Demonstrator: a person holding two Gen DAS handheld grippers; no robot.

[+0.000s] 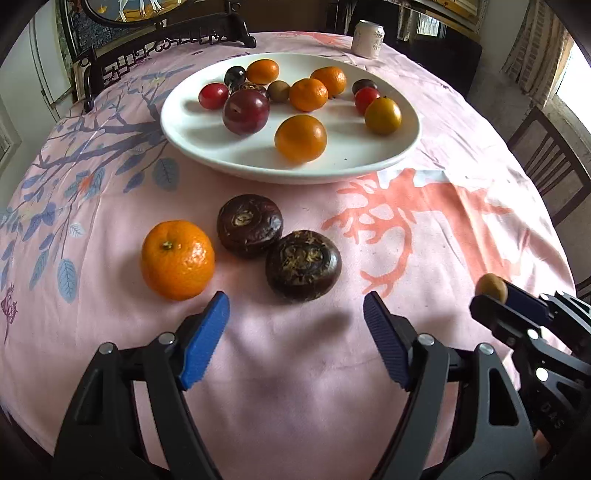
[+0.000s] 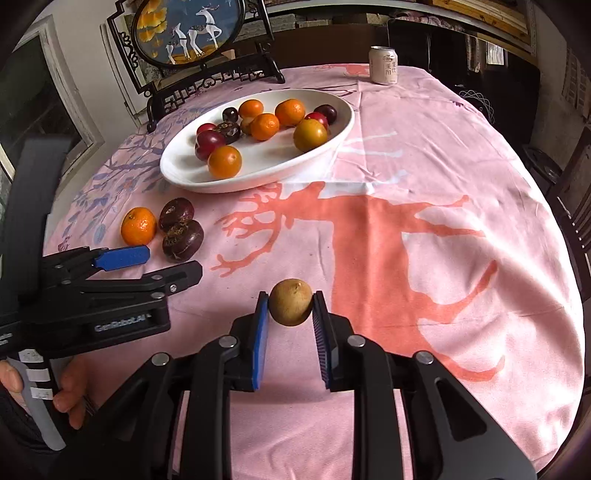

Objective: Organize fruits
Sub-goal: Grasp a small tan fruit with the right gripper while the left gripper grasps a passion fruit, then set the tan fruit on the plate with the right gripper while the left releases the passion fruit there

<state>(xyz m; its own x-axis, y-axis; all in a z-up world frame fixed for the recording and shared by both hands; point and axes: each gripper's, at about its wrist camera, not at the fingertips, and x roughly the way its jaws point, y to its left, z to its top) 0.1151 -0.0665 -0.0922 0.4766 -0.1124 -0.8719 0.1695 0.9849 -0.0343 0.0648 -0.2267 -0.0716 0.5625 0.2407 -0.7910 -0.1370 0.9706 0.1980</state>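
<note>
Setting: round table under a pink tablecloth [image 2: 424, 155] printed with a coral tree and blue-grey branches.
Right gripper [image 2: 289, 306]: jaws were closed most of the way onto a small tan-brown fruit [image 2: 290, 302], one blue pad touching each side of it, and the fruit was held above the cloth near the table's front edge.
Left gripper [image 1: 295, 314]: jaws stood wide apart and held nothing; its blue pads [image 1: 205, 341] hovered low over the cloth, just in front of the loose fruits.
Loose fruits on the cloth: a mandarin [image 1: 177, 259] sat at the left, with two dark brown-purple round fruits beside it, a farther one [image 1: 249, 225] and a nearer one [image 1: 303, 266] (these two were touching or almost touching).
White plate [image 1: 207, 144]: it lay beyond the loose fruits, towards the middle of the table, and carried several mandarins, a large dark red plum [image 1: 245, 112], a yellow-orange fruit [image 1: 383, 115] and smaller red and dark fruits.
Far side of the table: a pale drinks can [image 2: 384, 64] stood upright near the edge, well apart from the plate.
Back left: a dark carved stand held a round picture of white deer [image 2: 188, 29].
Person: a hand [image 2: 68, 395] gripped the left gripper's handle, seen at the lower left of the right wrist view.
</note>
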